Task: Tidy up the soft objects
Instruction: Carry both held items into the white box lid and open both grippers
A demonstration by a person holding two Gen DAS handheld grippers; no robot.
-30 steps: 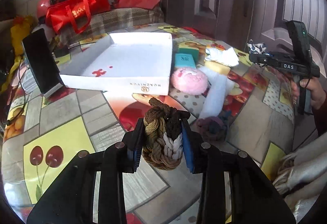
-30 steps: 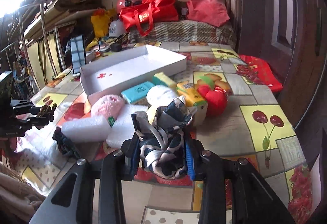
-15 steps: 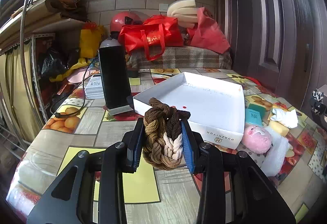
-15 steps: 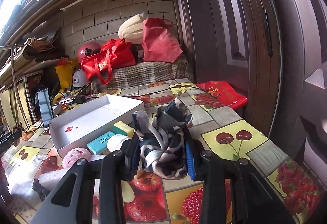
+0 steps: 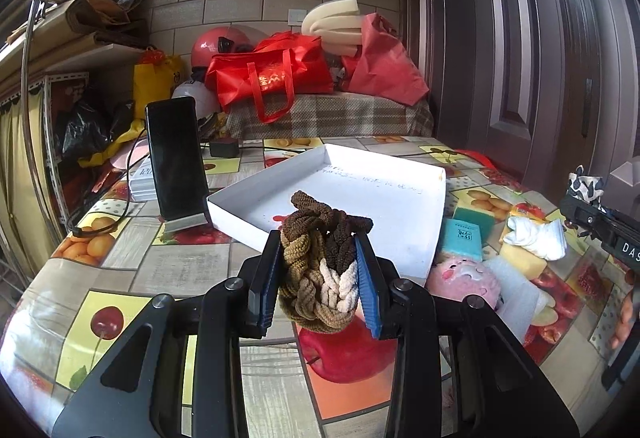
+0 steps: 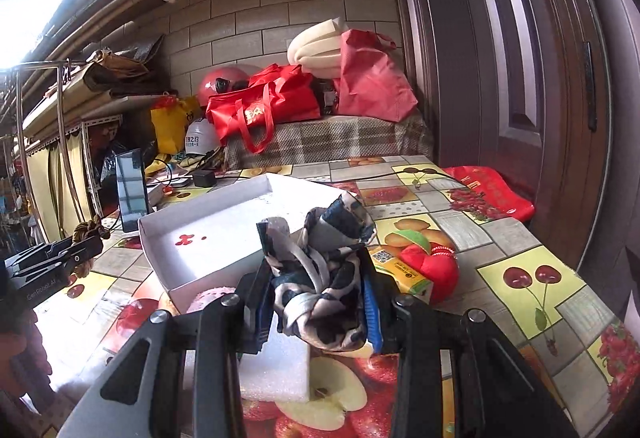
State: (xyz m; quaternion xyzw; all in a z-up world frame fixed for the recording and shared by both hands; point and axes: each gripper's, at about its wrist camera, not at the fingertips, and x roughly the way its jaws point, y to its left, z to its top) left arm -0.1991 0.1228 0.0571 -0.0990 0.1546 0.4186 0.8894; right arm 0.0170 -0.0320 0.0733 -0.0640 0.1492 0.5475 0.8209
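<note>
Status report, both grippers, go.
Left gripper shut on braided scrunchie. Right gripper shut on patterned scarf. White box ahead, open, nothing blocking.

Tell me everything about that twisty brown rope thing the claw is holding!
The braided scrunchie is a soft, fuzzy knot of plaited strands: dark brown on top, tan on the left, cream on the lower right. The left claw pinches it between its blue pads, holding it up off the table, in front of the white box. Only the pads touch it. From the right wrist view it peeks out small at far left.

pink plush point(image 6: 208, 296): mostly behind white box point(image 6: 224, 238) | foam block point(image 6: 276, 370): partly hidden
</note>
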